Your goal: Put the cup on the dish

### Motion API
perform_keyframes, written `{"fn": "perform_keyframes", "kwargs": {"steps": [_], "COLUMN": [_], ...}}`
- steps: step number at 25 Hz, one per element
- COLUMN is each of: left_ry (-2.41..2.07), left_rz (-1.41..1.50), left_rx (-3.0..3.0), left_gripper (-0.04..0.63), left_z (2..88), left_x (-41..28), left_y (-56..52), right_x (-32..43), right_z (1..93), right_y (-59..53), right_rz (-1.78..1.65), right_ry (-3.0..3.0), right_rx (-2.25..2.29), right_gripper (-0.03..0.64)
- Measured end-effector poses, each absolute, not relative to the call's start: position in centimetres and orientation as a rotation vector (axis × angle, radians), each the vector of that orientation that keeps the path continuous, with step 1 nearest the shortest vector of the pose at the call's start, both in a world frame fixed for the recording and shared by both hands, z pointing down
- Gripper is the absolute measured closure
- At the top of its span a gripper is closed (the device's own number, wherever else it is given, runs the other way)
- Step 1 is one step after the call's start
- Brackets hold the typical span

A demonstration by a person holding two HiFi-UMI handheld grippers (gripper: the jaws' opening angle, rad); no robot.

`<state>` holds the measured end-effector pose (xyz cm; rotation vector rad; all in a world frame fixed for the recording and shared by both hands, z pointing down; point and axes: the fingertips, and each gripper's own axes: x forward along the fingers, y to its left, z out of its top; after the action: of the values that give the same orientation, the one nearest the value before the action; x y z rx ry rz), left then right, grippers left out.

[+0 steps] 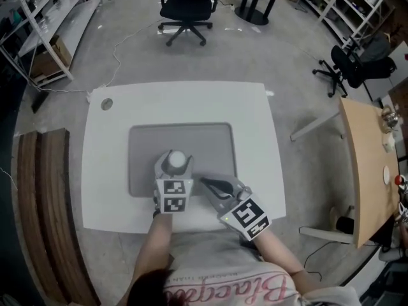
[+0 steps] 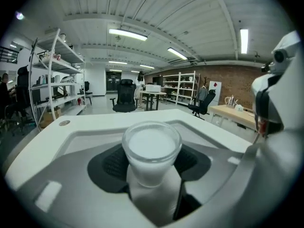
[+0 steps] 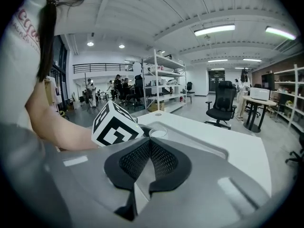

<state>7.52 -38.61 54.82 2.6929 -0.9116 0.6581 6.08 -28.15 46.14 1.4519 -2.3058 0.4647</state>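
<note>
A clear cup (image 1: 176, 161) with a white inside is held upright between the pads of my left gripper (image 1: 175, 168), which is shut on it. The cup is over the near part of the grey rectangular dish (image 1: 210, 139) on the white table (image 1: 261, 145); whether it touches the dish I cannot tell. In the left gripper view the cup (image 2: 152, 148) fills the middle, with my left gripper (image 2: 152, 167) closed round its body. My right gripper (image 1: 209, 183) lies just right of the cup, shut and empty. The right gripper view shows my right gripper (image 3: 149, 146) with its pads together, and the cup's rim (image 3: 158, 133) beyond.
A black office chair (image 1: 186, 8) stands beyond the table. White shelving (image 1: 51, 24) runs along the far left and a wooden bench (image 1: 44, 203) is at the near left. A wooden desk (image 1: 366, 164) is on the right. A round grommet (image 1: 106, 104) sits in the table's far left corner.
</note>
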Motion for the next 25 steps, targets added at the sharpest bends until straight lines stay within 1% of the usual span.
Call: {"fn": "perform_keyframes", "kwargs": {"steps": [8,13,14,15,17,22,25], "left_ry": [-0.877,-0.853,-0.827,-0.812,-0.811,-0.823,-0.896], "left_rz": [0.777,0.781,0.776,0.771,0.774,0.743,0.671], "left_rx": [2.717,2.697,2.684,2.673,2.666,2.606,2.592], "left_gripper": [0.339,0.331,0.268,0.191,0.141,0.047,0.04], "left_z": [56.2,56.4,56.5,56.6,56.6,56.6,55.3], "left_x": [8.5,8.6,8.6,8.5,8.0,6.0,4.5], "left_y": [-39.2,-39.4,-39.4,-39.5,-39.6,-37.9,-36.8], "right_x": [6.5,5.6,5.7,5.9,6.3,7.4,7.8], "right_z": [47.2,46.8,46.7,46.6,46.4,45.6,44.2], "right_y": [-28.8,-28.9,-28.9,-28.8,-28.6,-27.4,-26.8], "right_rz": [0.497,0.487,0.482,0.48,0.482,0.488,0.473], "right_ry": [-2.289,-2.317,-2.313,-2.309,-2.308,-2.326,-2.361], "right_rx": [1.438,1.416,1.43,1.446,1.475,1.574,1.657], "right_gripper": [0.614,0.614,0.614,0.614,0.614,0.615,0.615]}}
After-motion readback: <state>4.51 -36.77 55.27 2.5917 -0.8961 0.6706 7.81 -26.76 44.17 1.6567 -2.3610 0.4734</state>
